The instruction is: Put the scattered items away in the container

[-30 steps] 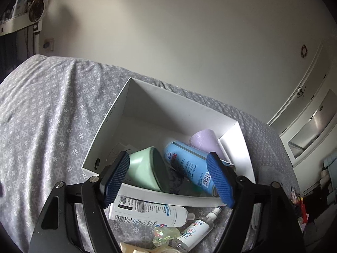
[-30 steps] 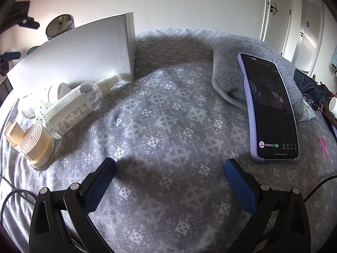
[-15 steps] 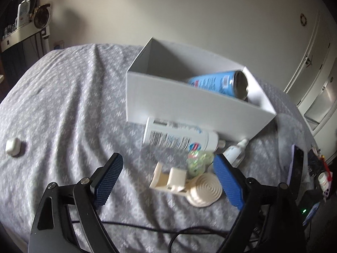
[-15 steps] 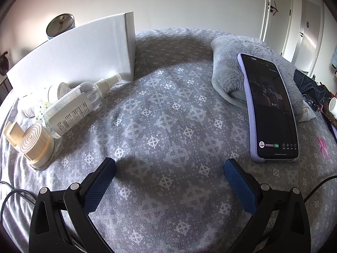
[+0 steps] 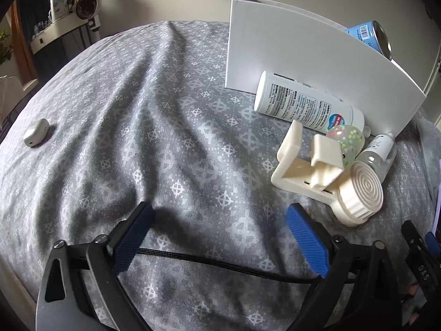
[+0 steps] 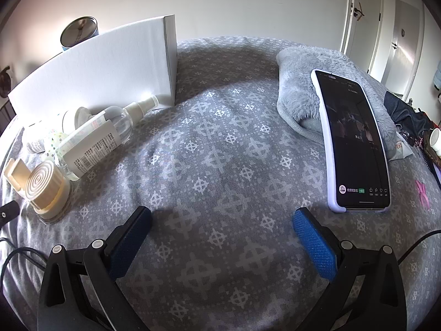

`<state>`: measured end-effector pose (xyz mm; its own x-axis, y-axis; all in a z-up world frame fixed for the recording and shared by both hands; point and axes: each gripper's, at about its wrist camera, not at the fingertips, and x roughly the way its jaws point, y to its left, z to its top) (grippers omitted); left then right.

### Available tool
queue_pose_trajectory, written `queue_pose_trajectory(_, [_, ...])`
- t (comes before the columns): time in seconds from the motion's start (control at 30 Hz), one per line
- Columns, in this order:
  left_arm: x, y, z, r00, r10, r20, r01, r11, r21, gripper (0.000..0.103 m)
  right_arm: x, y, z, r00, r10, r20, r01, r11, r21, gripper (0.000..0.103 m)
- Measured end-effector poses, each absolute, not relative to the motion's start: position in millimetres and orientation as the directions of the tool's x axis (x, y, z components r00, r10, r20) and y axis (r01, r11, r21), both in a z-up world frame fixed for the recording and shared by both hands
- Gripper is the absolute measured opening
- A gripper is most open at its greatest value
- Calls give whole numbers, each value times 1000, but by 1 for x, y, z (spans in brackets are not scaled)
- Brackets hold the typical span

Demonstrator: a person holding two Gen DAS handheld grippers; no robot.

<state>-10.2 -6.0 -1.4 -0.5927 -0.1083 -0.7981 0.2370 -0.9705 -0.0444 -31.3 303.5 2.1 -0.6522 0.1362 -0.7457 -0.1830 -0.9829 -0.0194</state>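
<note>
Left gripper (image 5: 219,230) hovering over grey patterned bedspread (image 5: 154,127), jaws opening wide, nothing between the blue pads except a black cable (image 5: 220,262) lying across the cloth. Right gripper (image 6: 222,226) likewise spread and empty, pointing down at bare bedspread. Sitting upper right in left view: white box (image 5: 303,52), blue can (image 5: 372,38) poking above its far rim. Lying outside, just beside the box's near wall: white bottle (image 5: 306,103) on its side, speckled translucent ball (image 5: 346,138), clear spray bottle (image 5: 381,151), cream plastic clamp with round spiral knob (image 5: 325,176), all clustered and touching. Resting well apart at far left: small white case (image 5: 36,132). Showing in right view: phone (image 6: 355,140) leaning on fluffy grey pillow (image 6: 300,93).
</note>
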Motion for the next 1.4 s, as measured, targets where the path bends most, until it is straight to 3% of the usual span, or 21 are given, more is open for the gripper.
queue_pose_trajectory(0.13, [-3,1,-6,-628,-144,-765,226,-974,-2,103,-31,303,2,-652,136,-746,-183,-983,-19,103])
queue_pose_trajectory(1.4, [-4,-1,-8,-634,-136,-762,225,-974,-14,103,-31,303,2,-652,137,-746,-183,-983,-20,103])
